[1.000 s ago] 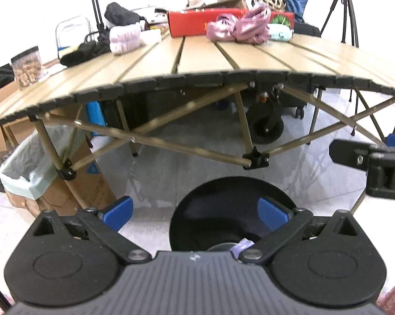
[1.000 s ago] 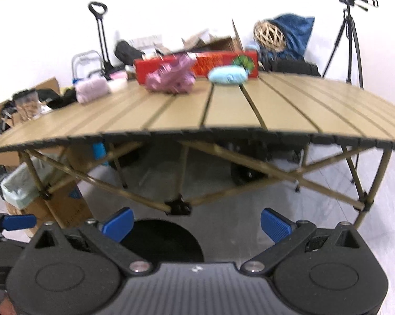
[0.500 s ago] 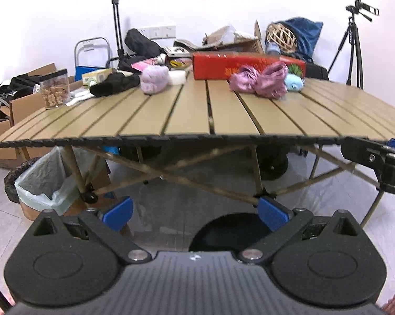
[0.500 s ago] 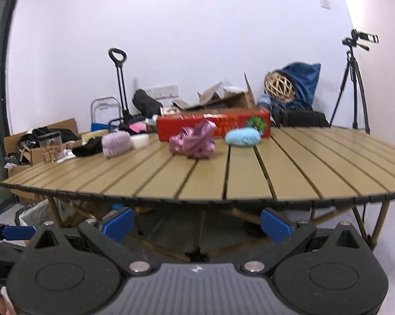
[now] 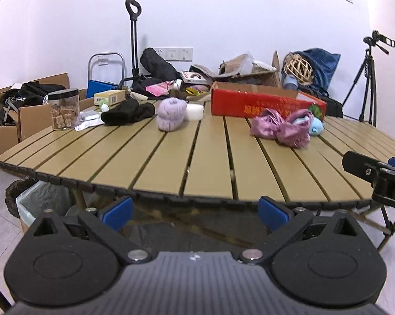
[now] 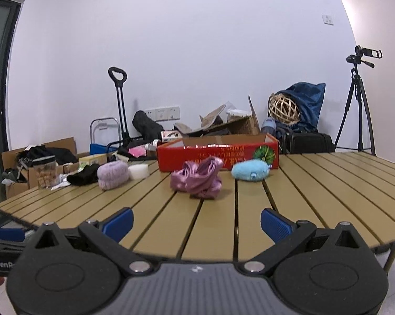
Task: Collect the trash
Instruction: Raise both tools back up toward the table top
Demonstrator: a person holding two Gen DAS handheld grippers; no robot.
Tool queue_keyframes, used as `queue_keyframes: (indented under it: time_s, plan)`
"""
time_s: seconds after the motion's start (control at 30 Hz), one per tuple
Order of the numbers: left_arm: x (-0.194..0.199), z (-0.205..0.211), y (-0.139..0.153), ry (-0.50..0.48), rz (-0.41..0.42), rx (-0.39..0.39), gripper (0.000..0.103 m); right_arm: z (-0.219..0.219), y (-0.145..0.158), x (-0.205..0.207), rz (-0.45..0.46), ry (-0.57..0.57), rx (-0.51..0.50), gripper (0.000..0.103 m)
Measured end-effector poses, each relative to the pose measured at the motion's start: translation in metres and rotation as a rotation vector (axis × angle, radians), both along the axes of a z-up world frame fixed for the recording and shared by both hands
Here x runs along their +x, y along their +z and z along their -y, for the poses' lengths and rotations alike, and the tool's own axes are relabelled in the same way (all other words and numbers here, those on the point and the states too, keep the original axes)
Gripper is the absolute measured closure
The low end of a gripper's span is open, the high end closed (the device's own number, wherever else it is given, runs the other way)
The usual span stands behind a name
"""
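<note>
Both grippers hang wide open with nothing between the blue pads: left gripper (image 5: 194, 214) level with the near edge of the table, right gripper (image 6: 196, 223) a little higher, over the near slats. From the left wrist view, part of the right gripper juts in at the right side.

Slatted tan table (image 6: 328, 183) fills the middle of both views. At its far edge sits a long red cardboard box (image 6: 218, 155), open on top. Below the table's left corner, on the floor, a trash bin with a pale green liner (image 5: 40, 204).

On the slats, the crumpled pink shiny wrapper (image 6: 197, 177) lies in front of the red box, well ahead of the right gripper. Just to its right, a light blue plush toy (image 6: 251, 170). Off to the left, a lilac knitted bundle (image 6: 112, 174) touching a white roll (image 6: 138, 171), then a black cloth (image 6: 83, 177), then a clear jar with a black lid (image 5: 63, 109) near the left rim.
</note>
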State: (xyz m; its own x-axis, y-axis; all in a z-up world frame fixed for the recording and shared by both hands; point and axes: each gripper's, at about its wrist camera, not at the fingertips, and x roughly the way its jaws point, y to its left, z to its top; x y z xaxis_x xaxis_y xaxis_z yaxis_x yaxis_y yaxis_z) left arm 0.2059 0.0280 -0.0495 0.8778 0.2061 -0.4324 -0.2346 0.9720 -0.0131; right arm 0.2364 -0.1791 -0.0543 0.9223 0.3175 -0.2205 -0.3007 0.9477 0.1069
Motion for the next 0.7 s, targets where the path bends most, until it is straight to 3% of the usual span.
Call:
queue_keyframes:
  time_s: [0.7]
  plan:
    - [0.071,-0.033,0.039,0.121,0.103,-0.002,0.000,-0.035,0.025,0.085,0.016,-0.002,0.012,0.000]
